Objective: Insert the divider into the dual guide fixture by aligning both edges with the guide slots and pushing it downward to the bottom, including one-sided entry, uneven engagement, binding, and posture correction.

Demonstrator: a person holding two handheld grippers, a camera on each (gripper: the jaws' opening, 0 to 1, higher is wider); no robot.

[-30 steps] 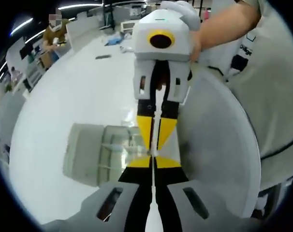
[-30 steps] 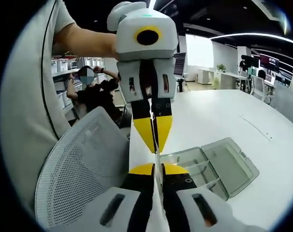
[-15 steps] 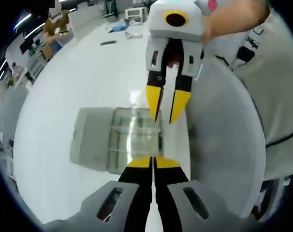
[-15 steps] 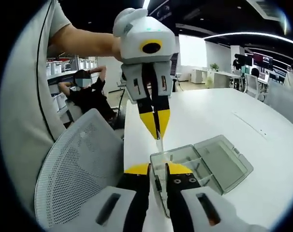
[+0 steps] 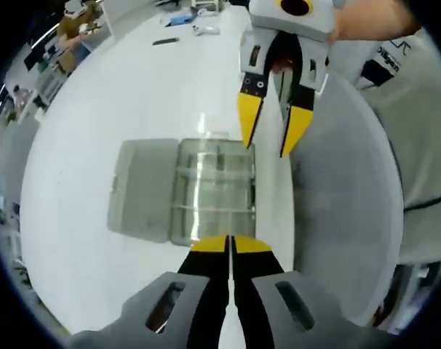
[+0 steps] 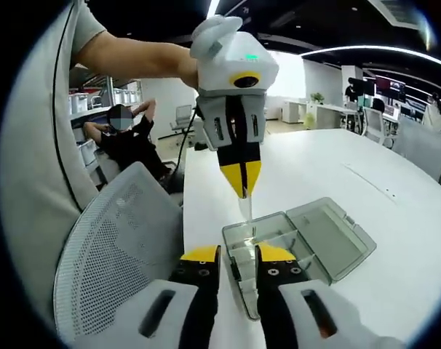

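A clear plastic box with inner guide walls lies on the white table, its lid folded flat beside it. In the right gripper view the box sits just past my own jaws. My left gripper hangs tips-down over it, shut on a small clear divider whose lower end nears the box's rim. From the left gripper view my left gripper has its yellow tips pressed together. My right gripper stands open, holding nothing. It also appears as the right gripper, raised above the box's edge.
A grey mesh chair back stands against the table's near edge, also seen as the chair. The person's torso is close behind it. A seated person is farther back. Small items lie at the table's far end.
My right gripper has opened, let go of the divider and drawn away from the left gripper. The left gripper keeps hold of the divider above the box.
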